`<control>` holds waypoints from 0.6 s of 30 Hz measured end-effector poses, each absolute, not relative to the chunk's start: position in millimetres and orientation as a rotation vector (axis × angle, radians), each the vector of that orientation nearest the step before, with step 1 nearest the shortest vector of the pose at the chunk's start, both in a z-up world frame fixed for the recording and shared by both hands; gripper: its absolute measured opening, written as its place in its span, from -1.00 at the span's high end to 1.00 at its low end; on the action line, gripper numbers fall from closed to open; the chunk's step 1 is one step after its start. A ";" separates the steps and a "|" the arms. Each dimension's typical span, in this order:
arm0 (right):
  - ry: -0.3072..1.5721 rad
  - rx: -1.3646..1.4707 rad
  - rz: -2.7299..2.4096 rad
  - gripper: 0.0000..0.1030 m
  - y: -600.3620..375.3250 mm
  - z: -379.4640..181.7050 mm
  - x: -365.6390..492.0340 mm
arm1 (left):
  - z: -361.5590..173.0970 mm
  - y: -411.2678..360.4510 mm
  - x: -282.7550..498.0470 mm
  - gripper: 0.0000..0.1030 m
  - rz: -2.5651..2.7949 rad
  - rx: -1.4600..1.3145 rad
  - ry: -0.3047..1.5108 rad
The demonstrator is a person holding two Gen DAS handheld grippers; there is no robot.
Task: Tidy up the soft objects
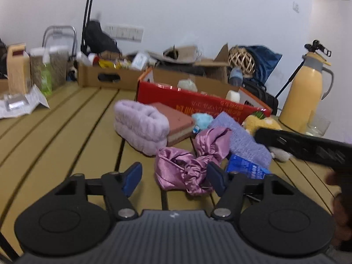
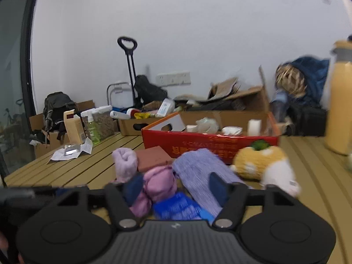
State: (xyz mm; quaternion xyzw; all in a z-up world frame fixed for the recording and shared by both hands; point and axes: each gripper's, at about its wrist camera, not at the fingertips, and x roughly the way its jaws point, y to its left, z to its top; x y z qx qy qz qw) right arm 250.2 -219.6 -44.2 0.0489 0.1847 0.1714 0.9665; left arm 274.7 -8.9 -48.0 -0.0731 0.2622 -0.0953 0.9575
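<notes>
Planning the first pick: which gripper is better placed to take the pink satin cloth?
Left. The left gripper has the satin cloth right between its open fingers; the right gripper faces the blue packet instead.

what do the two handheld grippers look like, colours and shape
Both match. The left gripper and right gripper each have a dark grey ribbed body with a small pale logo, two round black discs at the sides, black linkage arms with silver pivot bolts, and two fingers faced with dark blue pads. No cables or sleeves are visible.

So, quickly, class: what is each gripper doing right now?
Left gripper: open, holding nothing, pink satin cloth between its fingers.
Right gripper: open, holding nothing.
</notes>
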 end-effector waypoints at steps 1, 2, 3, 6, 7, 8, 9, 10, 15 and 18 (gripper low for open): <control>0.403 0.120 0.360 0.10 -217.4 -45.5 267.0 | -50.0 -8.5 279.5 -0.23 -0.198 -0.155 0.547; 0.434 0.138 0.379 0.15 -215.4 -47.0 282.2 | -52.1 -7.3 282.4 -0.23 -0.207 -0.172 0.560; 0.454 0.155 0.400 0.17 -212.2 -50.5 297.0 | -53.6 -7.3 283.2 -0.27 -0.219 -0.186 0.567; 0.506 0.172 0.416 0.24 -203.1 -58.7 325.2 | -58.3 -5.7 287.0 -0.27 -0.245 -0.211 0.585; 0.528 0.180 0.420 0.27 -200.6 -62.5 332.3 | -58.8 -5.3 287.2 -0.21 -0.251 -0.209 0.586; 0.543 0.198 0.430 0.29 -199.1 -66.3 337.4 | -58.6 -4.9 287.5 -0.13 -0.263 -0.211 0.584; 0.550 0.220 0.446 0.45 -199.5 -69.4 340.3 | -57.9 -4.8 287.8 0.18 -0.282 -0.212 0.585; 0.563 0.236 0.459 0.55 -199.8 -72.2 343.2 | -57.7 -6.2 287.9 0.57 -0.299 -0.205 0.592; 0.567 0.252 0.451 0.86 -204.7 -74.9 335.3 | -54.1 -8.2 284.2 0.80 -0.320 -0.192 0.582; 0.545 0.237 0.439 0.88 -204.7 -67.5 323.4 | -38.8 -7.6 275.4 0.81 -0.332 -0.180 0.542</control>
